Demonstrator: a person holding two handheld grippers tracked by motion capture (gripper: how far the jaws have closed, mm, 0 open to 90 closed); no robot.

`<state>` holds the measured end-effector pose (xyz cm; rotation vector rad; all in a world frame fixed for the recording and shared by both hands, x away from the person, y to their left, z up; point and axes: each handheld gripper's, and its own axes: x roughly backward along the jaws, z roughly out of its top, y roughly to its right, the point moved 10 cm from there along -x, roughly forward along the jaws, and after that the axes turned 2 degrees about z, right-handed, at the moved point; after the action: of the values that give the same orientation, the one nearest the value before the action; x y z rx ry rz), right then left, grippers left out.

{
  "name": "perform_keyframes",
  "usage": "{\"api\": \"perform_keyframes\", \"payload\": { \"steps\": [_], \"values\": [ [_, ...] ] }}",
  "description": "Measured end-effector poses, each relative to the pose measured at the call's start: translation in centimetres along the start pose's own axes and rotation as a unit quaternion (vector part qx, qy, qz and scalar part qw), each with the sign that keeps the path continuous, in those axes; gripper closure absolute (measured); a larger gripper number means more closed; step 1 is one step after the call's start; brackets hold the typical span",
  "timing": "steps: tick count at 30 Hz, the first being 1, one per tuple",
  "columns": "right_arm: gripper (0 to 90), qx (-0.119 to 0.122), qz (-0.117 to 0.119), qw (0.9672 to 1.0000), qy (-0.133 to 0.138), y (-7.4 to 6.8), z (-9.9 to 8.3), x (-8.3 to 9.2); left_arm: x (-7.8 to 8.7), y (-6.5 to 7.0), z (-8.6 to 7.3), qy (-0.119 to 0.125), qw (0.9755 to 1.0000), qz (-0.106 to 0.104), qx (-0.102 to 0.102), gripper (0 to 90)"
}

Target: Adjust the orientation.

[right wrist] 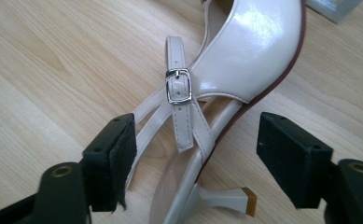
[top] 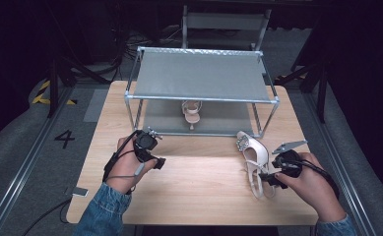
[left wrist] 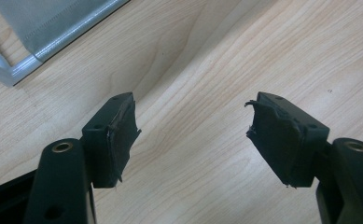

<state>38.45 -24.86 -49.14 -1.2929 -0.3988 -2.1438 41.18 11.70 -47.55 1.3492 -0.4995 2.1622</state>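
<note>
While my left gripper (left wrist: 191, 140) hangs open over bare table (left wrist: 207, 70), my right gripper's (right wrist: 195, 154) open jaws straddle the shoe's (right wrist: 244, 51) strap (right wrist: 181, 116).

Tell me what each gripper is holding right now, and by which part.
Nothing is held. The left gripper is open over bare wooden table. The right gripper is open astride the buckled strap and heel of the glossy cream slingback heeled shoe, without clamping it.
</note>
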Motion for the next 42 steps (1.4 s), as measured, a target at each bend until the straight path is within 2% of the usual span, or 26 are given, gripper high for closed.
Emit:
{"api": "perform_keyframes", "payload": {
  "steps": [1,2,8,12,14,15,17,20,22,23,24,26,27,28,29,30,31,32,36,38,39,42],
  "values": [
    [25.9,0.004,-0.012,0.9998,-0.017,0.2,-0.3,-0.5,-0.1,0.0,-0.1,-0.003,1.0,-0.001,0.001,31.6],
    [25.8,0.001,-0.014,0.9997,-0.022,0.3,-0.5,-0.8,-0.2,0.0,-0.2,-0.004,1.0,0.0,-0.001,31.6],
    [26.1,0.0,-0.016,0.9994,-0.032,0.5,-0.7,-2.0,-0.5,0.0,-0.4,-0.01,1.0,0.0,0.001,31.7],
    [39.1,-0.003,-0.011,0.9992,-0.039,0.4,-0.8,-2.8,-0.7,0.0,-0.4,-0.011,0.9999,0.0,-0.003,31.7],
    [53.7,-0.01,-0.004,0.9989,-0.046,0.2,-0.9,-2.9,-0.7,0.1,-0.5,-0.014,0.9999,-0.002,0.0,31.7],
    [56.8,-0.016,0.0,0.9987,-0.049,0.1,-1.0,-2.9,-0.8,0.1,-0.5,-0.014,0.9999,-0.002,-0.003,31.7],
    [61.0,-0.019,-0.007,0.9983,-0.055,0.3,-1.1,-2.8,-0.8,0.1,-0.4,-0.015,0.9999,-0.002,-0.004,31.7],
    [64.2,-0.049,-0.001,0.9975,-0.051,0.3,-1.2,-2.7,-0.9,0.2,-0.3,-0.015,0.9999,-0.003,-0.006,31.7],
    [67.2,-0.049,-0.008,0.9974,-0.053,0.6,-1.3,-2.5,-1.0,0.2,-0.3,-0.014,0.9999,-0.004,-0.005,31.8],
    [67.2,-0.049,-0.008,0.9974,-0.053,0.6,-1.3,-2.5,-1.0,0.2,-0.3,-0.014,0.9999,-0.004,-0.005,31.7],
    [68.9,-0.06,0.015,0.997,-0.047,0.1,-1.2,-2.1,-1.1,0.2,-0.3,-0.016,0.9998,-0.003,-0.006,31.8],
    [70.5,-0.064,0.042,0.9961,-0.045,-0.7,-1.1,-1.7,-1.2,0.2,-0.2,-0.017,0.9998,-0.003,-0.007,31.8],
    [70.5,-0.064,0.042,0.9961,-0.045,-0.7,-1.1,-1.7,-1.2,0.2,-0.2,-0.017,0.9998,-0.003,-0.007,31.8],
    [71.8,-0.062,0.059,0.9952,-0.047,-1.7,-1.0,-1.4,-1.2,0.2,-0.2,-0.016,0.9998,-0.003,-0.01,31.8],
    [71.8,-0.062,0.059,0.9952,-0.047,-1.7,-1.0,-1.4,-1.2,0.3,-0.2,-0.017,0.9998,-0.005,-0.008,31.8],
    [72.0,-0.064,0.076,0.9934,-0.057,-2.6,-1.1,-1.0,-1.1,0.4,-0.1,-0.015,0.9998,-0.006,-0.011,31.7],
    [72.0,-0.064,0.076,0.9934,-0.057,-2.6,-1.1,-1.0,-1.1,0.4,-0.1,-0.015,0.9998,-0.006,-0.011,31.8],
    [71.8,-0.074,0.094,0.9907,-0.065,-3.4,-1.2,-0.8,-1.0,0.5,0.0,-0.013,0.9998,-0.006,-0.013,31.8],
    [71.6,-0.079,0.101,0.9894,-0.068,-3.1,-1.3,-0.9,-1.0,0.4,0.0,-0.013,0.9998,-0.004,-0.014,31.8],
    [69.9,-0.089,0.087,0.9911,-0.047,-2.1,-1.0,-0.8,-1.1,0.3,-0.1,-0.013,0.9998,-0.005,-0.01,31.8],
    [69.9,-0.089,0.087,0.9911,-0.047,-2.1,-1.0,-0.8,-1.1,0.3,-0.1,-0.013,0.9998,-0.005,-0.01,31.8],
    [64.8,-0.108,0.067,0.9918,-0.015,-0.7,-0.6,-0.7,-1.0,0.3,-0.1,-0.012,0.9998,-0.004,-0.013,31.7]
  ]
}}
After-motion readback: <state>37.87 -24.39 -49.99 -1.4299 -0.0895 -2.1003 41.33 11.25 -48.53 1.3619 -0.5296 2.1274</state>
